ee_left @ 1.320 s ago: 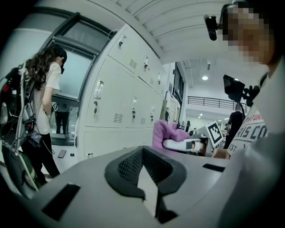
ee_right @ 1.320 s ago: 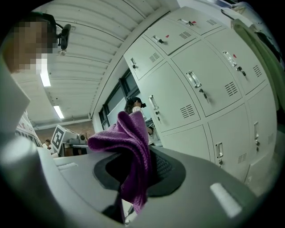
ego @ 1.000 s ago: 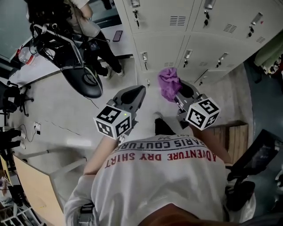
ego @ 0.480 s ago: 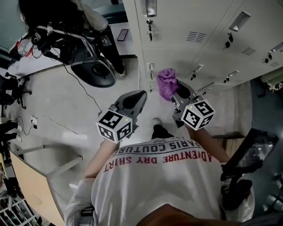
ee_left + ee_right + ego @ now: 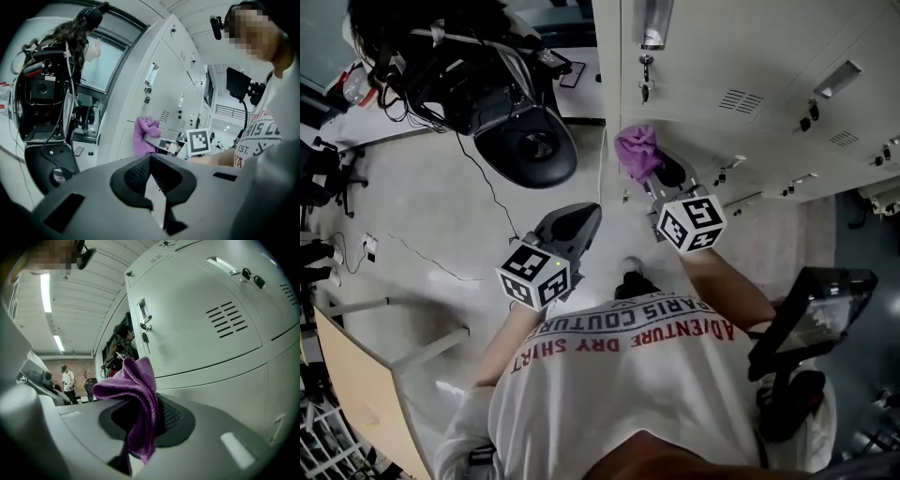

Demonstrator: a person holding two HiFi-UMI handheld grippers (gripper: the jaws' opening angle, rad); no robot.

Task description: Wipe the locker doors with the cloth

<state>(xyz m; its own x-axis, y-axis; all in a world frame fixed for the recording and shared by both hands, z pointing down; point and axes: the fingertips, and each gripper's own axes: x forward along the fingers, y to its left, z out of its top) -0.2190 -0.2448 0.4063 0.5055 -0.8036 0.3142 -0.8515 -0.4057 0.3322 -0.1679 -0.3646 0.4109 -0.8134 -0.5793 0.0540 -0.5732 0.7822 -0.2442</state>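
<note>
My right gripper (image 5: 654, 174) is shut on a bunched purple cloth (image 5: 636, 150), which it holds up close to the grey locker doors (image 5: 722, 56). In the right gripper view the cloth (image 5: 136, 394) hangs out of the jaws, just short of a door with a handle, a lock (image 5: 145, 317) and vent slots (image 5: 227, 319). The left gripper view shows the cloth (image 5: 144, 135) from the side, near the locker front (image 5: 154, 101). My left gripper (image 5: 577, 225) hangs lower, away from the lockers, shut with nothing in it (image 5: 157, 187).
A black office chair (image 5: 530, 145) stands to the left of the lockers, beside a desk with cables and gear (image 5: 403, 66). A person with long dark hair (image 5: 75, 37) stands at that desk. A dark monitor-like panel (image 5: 811, 314) sits at my right. A cable (image 5: 487, 197) runs over the floor.
The right gripper with the cloth has risen and shifted left, toward the upper locker door with the key lock. The head view has closed in on the lockers. The left gripper stays low.
</note>
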